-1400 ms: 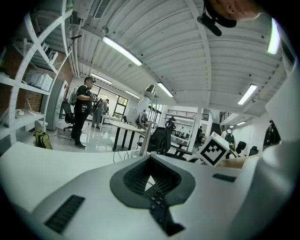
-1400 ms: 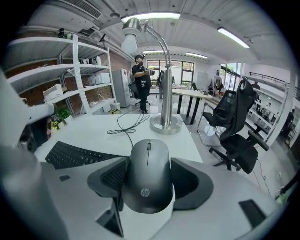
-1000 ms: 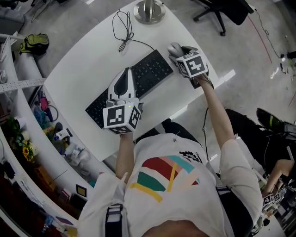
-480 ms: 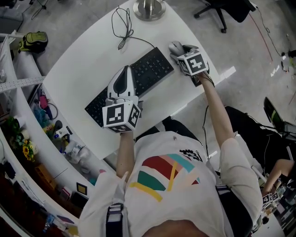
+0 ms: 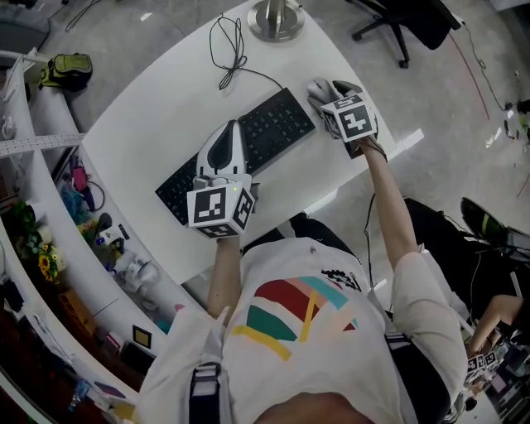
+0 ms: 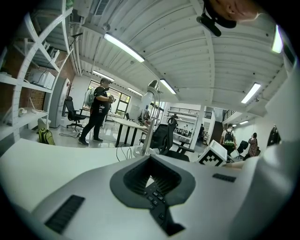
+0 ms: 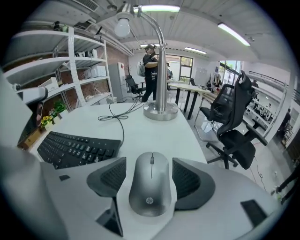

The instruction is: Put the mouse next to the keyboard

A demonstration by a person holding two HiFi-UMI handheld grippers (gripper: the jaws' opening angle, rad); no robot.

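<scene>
A grey mouse (image 5: 318, 86) lies on the white table (image 5: 157, 108), just off the right end of the black keyboard (image 5: 248, 141). My right gripper (image 5: 331, 93) stands open around the mouse. In the right gripper view the mouse (image 7: 150, 185) sits between the two pads, with a strip of table showing on its left side. The keyboard (image 7: 77, 149) lies to its left. My left gripper (image 5: 229, 131) hovers over the keyboard's middle, shut and empty. A few keys (image 6: 154, 199) show through the small gap between its pads.
A lamp base (image 5: 275, 18) stands at the table's far edge, and a black cable (image 5: 232, 50) runs from it to the keyboard. Cluttered shelves (image 5: 58, 207) line the left. An office chair (image 5: 406, 21) stands beyond the table's right edge, which is close to the mouse.
Only the head view has shifted a little. Both grippers, the mouse and the keyboard keep their places.
</scene>
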